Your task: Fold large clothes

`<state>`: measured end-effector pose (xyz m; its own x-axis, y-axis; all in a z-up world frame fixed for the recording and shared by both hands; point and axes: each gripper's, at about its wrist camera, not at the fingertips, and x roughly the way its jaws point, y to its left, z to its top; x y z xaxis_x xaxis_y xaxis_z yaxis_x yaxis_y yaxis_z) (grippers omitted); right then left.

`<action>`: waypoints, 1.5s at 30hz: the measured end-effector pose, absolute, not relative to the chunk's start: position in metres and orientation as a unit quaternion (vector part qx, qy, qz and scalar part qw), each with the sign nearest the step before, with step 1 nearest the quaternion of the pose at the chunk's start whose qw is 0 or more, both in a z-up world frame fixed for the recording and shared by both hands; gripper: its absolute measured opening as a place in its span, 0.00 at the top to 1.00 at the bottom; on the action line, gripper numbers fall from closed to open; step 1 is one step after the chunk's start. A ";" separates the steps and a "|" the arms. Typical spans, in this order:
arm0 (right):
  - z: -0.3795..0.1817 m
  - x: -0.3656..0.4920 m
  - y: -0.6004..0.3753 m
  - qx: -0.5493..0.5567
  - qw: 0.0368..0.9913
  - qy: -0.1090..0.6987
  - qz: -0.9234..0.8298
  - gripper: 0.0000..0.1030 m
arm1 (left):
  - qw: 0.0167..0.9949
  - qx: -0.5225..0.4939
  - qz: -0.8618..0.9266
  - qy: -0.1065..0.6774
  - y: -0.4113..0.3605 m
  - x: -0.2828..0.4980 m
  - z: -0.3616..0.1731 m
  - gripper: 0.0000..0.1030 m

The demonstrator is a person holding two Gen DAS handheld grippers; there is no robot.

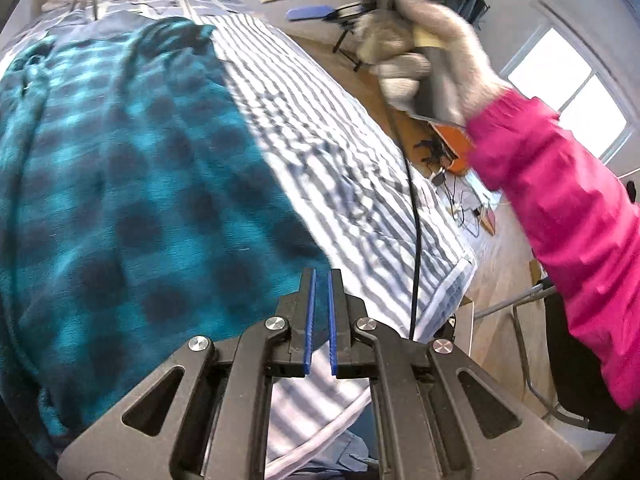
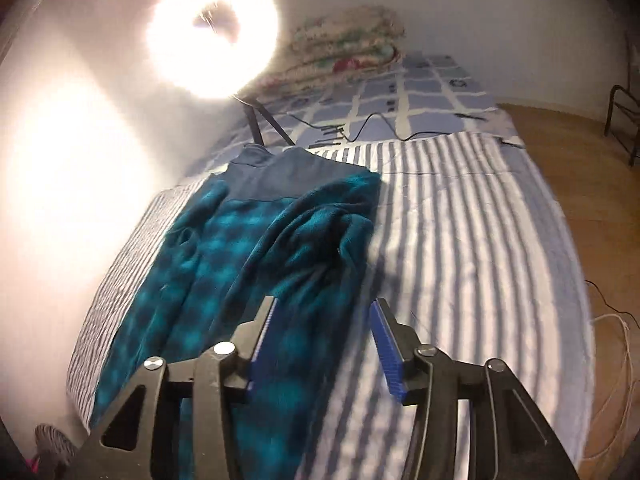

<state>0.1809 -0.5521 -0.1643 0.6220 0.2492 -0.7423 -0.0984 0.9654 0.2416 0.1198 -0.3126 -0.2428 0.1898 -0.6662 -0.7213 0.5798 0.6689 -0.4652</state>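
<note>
Across the left and centre of the left wrist view lies the fleece, teal check, spread on the striped sheet; right hem runs diagonally from upper centre to lower centre. At lower centre, left gripper with a narrow slit between pads, nothing pinched, hanging over that hem. Upper right: gloved hand, pink sleeve. Right wrist view: fleece folded lengthwise at left centre, right gripper at bottom with jaws spread, empty, over its right edge. Bare sheet fills the right half; bed edge and floor at far right. Ring lamp upper left.
</note>
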 end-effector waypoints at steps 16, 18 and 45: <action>-0.161 0.126 -0.590 0.145 0.891 0.424 0.080 0.48 | 0.788 0.113 -0.325 0.511 -0.384 0.108 -0.287 0.72; -0.165 0.132 -0.589 0.158 0.888 0.423 0.086 0.48 | 0.785 0.101 -0.337 0.511 -0.378 0.113 -0.285 0.86; -0.273 0.254 -0.524 0.225 0.839 0.493 0.055 0.91 | 0.761 -0.219 -0.362 0.492 -0.241 0.128 -0.232 0.92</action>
